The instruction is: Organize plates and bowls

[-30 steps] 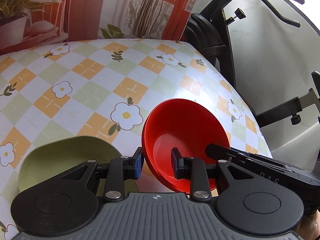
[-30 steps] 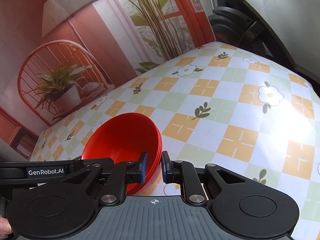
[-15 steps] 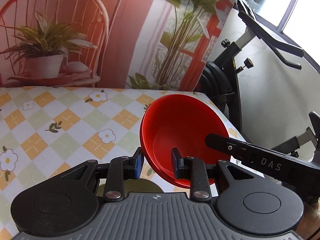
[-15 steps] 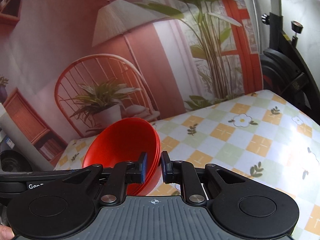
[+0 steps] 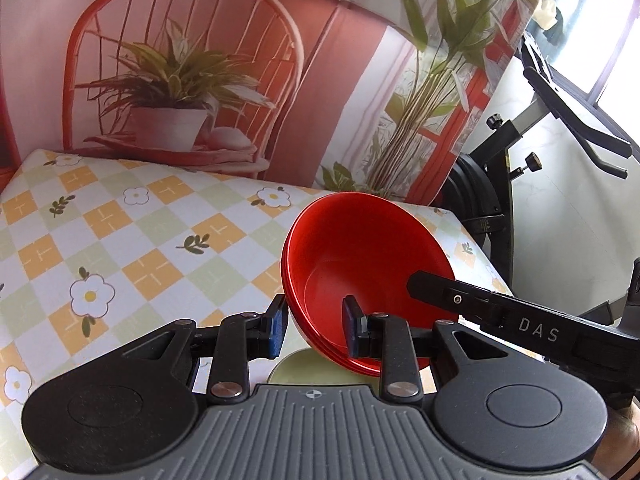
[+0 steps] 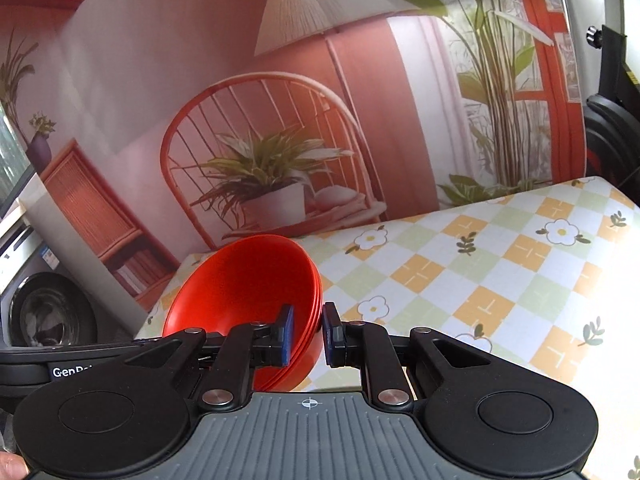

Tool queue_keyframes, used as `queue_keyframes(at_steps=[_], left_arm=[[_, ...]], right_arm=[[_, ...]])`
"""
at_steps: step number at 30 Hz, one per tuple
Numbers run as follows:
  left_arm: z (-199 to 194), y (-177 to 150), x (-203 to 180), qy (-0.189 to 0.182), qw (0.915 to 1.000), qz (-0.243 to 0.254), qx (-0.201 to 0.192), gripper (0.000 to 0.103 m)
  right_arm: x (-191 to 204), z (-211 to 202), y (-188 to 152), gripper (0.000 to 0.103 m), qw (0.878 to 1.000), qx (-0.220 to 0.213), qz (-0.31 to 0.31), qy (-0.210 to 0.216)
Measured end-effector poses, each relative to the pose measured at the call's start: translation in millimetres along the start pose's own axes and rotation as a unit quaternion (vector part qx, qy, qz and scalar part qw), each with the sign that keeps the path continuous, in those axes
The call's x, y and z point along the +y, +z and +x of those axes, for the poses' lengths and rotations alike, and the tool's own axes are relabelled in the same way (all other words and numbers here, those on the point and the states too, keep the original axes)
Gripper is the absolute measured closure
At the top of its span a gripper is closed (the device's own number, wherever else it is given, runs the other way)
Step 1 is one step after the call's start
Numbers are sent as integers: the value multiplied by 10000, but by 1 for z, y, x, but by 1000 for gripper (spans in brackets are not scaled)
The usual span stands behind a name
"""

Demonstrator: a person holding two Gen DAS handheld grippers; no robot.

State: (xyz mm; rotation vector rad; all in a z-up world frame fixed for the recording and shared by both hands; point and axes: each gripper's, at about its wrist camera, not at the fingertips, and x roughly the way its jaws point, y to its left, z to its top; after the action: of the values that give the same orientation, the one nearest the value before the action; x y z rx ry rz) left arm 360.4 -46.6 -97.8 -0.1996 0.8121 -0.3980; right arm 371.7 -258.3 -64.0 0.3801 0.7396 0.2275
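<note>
Item: stack of red bowls (image 5: 368, 276), held aloft and tilted above the checked tabletop (image 5: 120, 248); both the left gripper (image 5: 314, 330) and the right gripper (image 6: 307, 334) pinch opposite rims; green plate (image 5: 316, 370) lies directly beneath

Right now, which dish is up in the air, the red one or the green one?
The red bowls, tilted, pinched by the left tongs and right tongs; the green dish lies below them.

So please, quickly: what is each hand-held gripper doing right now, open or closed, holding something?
Left hand-held gripper: closed on the rim of the red bowls.
Right hand-held gripper: closed on the opposite rim of the same stack.
</note>
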Motion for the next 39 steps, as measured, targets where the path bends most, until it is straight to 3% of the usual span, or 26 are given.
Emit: queue_keyframes(at_steps=[17,39], left_arm=[[45,-50,15,-106,9965,-95,822,73],[54,-63,18,17,9950,-7,997,73]], right_arm=[[-27,20,-57,88,9959,724,354,-418],[-34,30,-74,88,9927,1032,444,-435]])
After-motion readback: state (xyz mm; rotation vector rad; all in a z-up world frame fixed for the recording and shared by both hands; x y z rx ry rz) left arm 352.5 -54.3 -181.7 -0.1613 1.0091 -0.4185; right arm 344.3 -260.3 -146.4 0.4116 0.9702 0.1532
